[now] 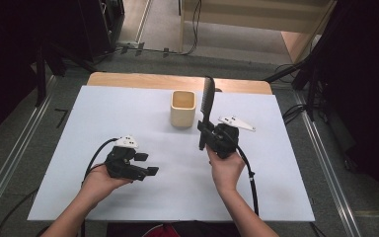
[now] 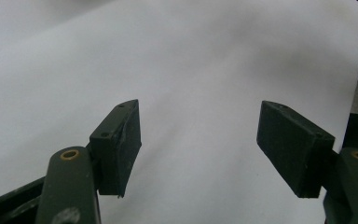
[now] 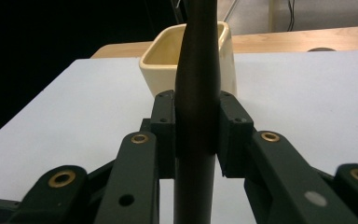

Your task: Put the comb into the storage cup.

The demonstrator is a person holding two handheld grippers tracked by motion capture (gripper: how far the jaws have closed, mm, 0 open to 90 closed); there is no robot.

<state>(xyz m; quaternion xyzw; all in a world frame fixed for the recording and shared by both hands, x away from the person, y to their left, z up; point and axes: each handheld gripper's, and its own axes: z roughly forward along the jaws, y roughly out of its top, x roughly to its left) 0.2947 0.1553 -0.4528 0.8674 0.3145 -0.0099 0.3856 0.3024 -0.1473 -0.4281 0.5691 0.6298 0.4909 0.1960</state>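
Black comb point(image 1: 208, 101) stands upright just right of the cream cup point(image 1: 183, 108), its handle clamped between the jaws of the right gripper point(image 1: 204, 132) above the white table cover point(image 1: 128, 106); teeth look to face the cup, tho the high view is too small to be sure. Left gripper point(image 1: 147, 164) is well apart at front left, jaws wide w/ nothing between them, over bare cover.

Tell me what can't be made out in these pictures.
- Brush upper end: cut off by the top edge in the right gripper view.
- Cup inside bottom: hidden by its own walls in the high view.
- Cup front: partly hidden by the handle and right tongs.
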